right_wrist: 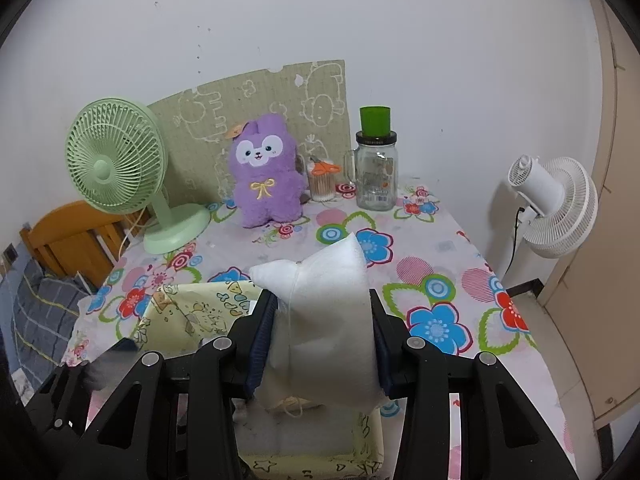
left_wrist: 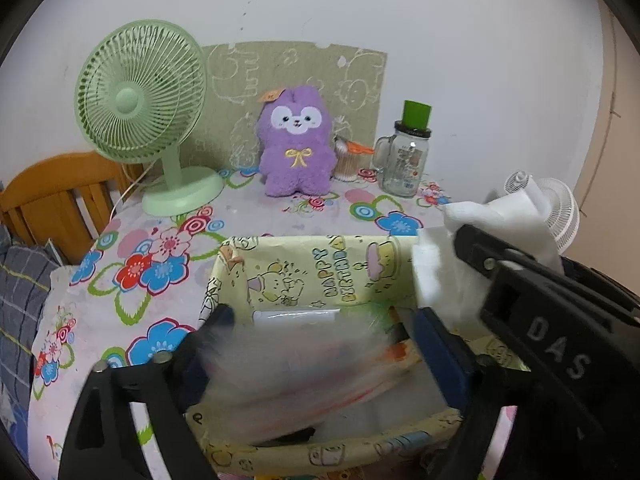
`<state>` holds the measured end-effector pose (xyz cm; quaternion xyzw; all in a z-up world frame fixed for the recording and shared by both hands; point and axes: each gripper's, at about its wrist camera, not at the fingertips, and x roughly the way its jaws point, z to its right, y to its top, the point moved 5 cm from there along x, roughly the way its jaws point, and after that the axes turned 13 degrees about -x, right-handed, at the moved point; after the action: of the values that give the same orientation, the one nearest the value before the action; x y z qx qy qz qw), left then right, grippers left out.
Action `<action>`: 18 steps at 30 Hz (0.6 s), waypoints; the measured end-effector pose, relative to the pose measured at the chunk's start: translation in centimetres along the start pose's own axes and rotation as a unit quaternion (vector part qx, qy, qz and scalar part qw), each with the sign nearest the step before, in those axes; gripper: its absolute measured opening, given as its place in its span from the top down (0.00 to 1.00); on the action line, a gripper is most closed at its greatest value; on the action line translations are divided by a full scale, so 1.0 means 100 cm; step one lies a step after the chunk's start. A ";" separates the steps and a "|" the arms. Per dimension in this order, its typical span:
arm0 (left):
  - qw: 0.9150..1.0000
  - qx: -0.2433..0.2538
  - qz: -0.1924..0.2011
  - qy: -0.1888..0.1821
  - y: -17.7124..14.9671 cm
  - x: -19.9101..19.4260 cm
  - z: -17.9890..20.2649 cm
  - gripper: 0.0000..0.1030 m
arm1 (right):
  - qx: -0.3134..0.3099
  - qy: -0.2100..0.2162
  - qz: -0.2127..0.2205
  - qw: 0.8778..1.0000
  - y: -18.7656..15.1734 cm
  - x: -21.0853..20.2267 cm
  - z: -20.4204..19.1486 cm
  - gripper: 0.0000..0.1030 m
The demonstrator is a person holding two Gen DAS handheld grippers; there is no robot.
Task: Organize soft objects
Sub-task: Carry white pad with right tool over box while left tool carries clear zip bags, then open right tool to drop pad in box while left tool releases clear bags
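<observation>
Right tongs (right_wrist: 320, 328) at lower centre clamped a plump white pillow (right_wrist: 324, 300); left tongs (left_wrist: 320, 320) gaped wide over the yellow cartoon-print box (left_wrist: 304, 268), where blurred, crinkly packets (left_wrist: 304, 364) lay.

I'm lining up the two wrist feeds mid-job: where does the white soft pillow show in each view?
Left wrist: white soft pillow at right edge, clamped by the right gripper, above the yellow cartoon fabric box.
Right wrist: pillow at lower centre, squeezed in the right gripper.
Shared landmark: purple plush bunny against the back wall.
</observation>
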<state>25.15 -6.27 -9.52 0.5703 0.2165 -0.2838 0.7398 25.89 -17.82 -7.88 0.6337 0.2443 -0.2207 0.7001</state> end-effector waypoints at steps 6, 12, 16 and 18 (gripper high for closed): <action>1.000 0.012 -0.021 -0.003 -0.007 0.002 -0.002 0.00 | -0.001 -0.003 0.007 1.000 0.000 0.002 0.001 0.53; 0.999 0.037 -0.027 -0.009 -0.015 0.000 0.006 0.00 | -0.016 0.024 0.007 1.000 -0.002 0.004 -0.012 0.50; 0.999 0.033 -0.021 -0.004 -0.015 -0.003 0.003 0.00 | -0.020 0.030 0.006 0.999 -0.004 0.004 -0.018 0.38; 0.999 0.030 -0.021 0.002 -0.016 -0.004 0.000 0.00 | -0.023 0.037 0.006 0.999 -0.005 0.003 -0.022 0.35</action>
<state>23.79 -6.50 -10.39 0.5878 0.2215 -0.3043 0.7161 25.63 -15.67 -8.65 0.6265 0.2710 -0.1868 0.7065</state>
